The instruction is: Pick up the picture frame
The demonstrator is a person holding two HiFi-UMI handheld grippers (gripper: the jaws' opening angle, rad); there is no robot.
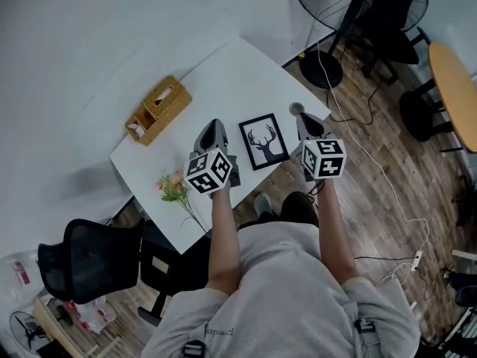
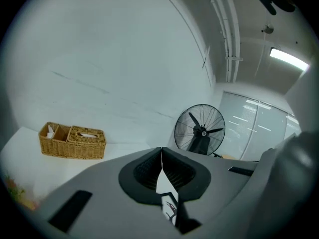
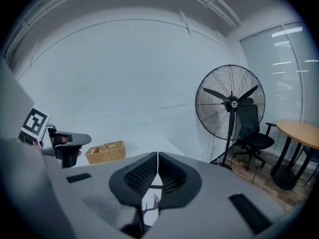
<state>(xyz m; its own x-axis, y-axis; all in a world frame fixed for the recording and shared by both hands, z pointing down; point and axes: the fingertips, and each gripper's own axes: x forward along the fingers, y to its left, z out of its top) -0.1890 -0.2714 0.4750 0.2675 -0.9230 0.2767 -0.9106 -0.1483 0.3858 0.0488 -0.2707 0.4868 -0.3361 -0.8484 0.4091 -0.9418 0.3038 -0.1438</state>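
The picture frame (image 1: pixel 264 141), black with a deer-antler print, lies flat on the white table (image 1: pixel 223 77) near its front edge. My left gripper (image 1: pixel 214 127) hovers just left of it and my right gripper (image 1: pixel 299 112) just right of it, both apart from the frame. Each gripper is shut with nothing between its pads. In the left gripper view the shut gripper (image 2: pixel 161 154) shows a sliver of the frame (image 2: pixel 170 209) below it. The right gripper (image 3: pixel 157 156) likewise shows the frame (image 3: pixel 151 206) beneath, with the left gripper (image 3: pixel 63 140) off to its left.
A wicker basket (image 1: pixel 158 109) stands at the table's far left and a small flower sprig (image 1: pixel 175 189) lies front left. A standing fan (image 1: pixel 350 10), cables on the wood floor, a round wooden table (image 1: pixel 455 88) and a black chair (image 1: pixel 89 259) surround the table.
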